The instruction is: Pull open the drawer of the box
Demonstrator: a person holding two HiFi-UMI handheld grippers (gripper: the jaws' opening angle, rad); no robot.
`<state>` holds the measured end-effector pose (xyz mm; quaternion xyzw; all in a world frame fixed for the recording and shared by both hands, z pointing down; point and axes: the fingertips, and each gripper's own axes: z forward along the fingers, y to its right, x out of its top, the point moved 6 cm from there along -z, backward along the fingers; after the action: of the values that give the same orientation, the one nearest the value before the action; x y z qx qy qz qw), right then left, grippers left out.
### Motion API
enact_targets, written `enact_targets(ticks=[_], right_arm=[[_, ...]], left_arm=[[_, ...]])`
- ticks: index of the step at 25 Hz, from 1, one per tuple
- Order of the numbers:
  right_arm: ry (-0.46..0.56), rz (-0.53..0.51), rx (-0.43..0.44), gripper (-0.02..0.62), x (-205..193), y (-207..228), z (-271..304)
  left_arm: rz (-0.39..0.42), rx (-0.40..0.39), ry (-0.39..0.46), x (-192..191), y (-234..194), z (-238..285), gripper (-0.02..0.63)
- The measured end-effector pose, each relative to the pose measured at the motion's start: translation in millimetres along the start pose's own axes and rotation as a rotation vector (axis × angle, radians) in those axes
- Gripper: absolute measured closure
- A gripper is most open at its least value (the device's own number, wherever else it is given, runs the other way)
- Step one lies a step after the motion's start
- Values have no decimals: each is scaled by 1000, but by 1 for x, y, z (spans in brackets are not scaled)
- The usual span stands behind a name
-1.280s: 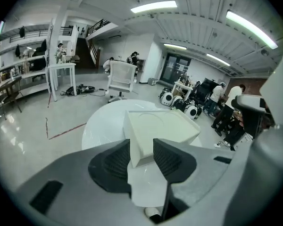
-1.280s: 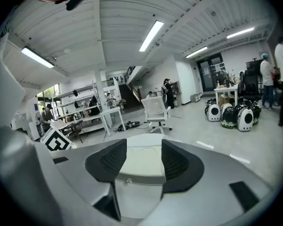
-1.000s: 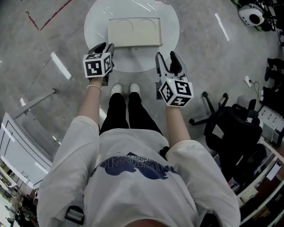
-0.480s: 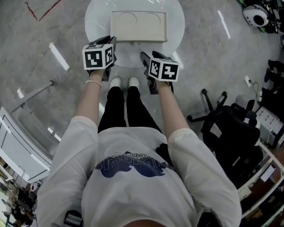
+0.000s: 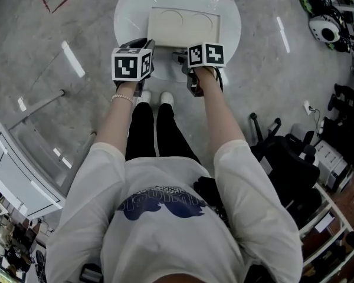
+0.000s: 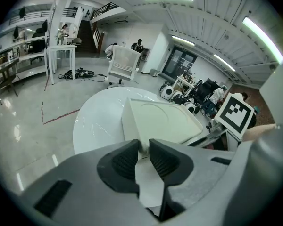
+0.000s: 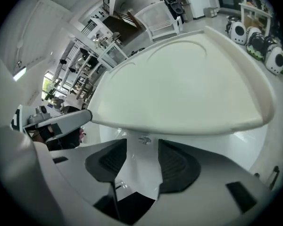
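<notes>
A cream box [image 5: 186, 25] with two circles embossed on its lid stands on a round white table [image 5: 130, 10]. My left gripper [image 5: 144, 45] is at the box's near left corner. In the left gripper view that corner of the box [image 6: 160, 121] sits between the pads, and the left gripper [image 6: 141, 150] is shut on it. My right gripper [image 5: 183, 58] is at the middle of the box's front. In the right gripper view a small knob [image 7: 144, 140] under the lid's rim lies just ahead of the right gripper [image 7: 142, 147]. Its jaws are closing, with a gap on either side of the knob.
The person's legs and white shoes [image 5: 150, 99] stand against the table's near edge. A black office chair [image 5: 289, 158] is at the right, white framed panels [image 5: 12, 175] at the lower left, and white devices [image 5: 321, 25] on the floor at the upper right.
Both grippers have moved forward to the box. The right one swung left to the box's front. The left one's jaws closed on the near left corner.
</notes>
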<state>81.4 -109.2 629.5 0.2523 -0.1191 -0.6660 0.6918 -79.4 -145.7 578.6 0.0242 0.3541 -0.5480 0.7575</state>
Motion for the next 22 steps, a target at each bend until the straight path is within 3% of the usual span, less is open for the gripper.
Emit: enact_targets(ticks=[4,8,22], right_arm=[[-41,21,-16,433,10,2,4],[-62,16,-25,520,10,3,6],[-41,14,-18,525,9,2,4]], left_arm=[[4,-5,-3,1,-1,0,523],[3,-8,-3,0,-1,-1,523],[-8,1,-21,2,0,0,523]])
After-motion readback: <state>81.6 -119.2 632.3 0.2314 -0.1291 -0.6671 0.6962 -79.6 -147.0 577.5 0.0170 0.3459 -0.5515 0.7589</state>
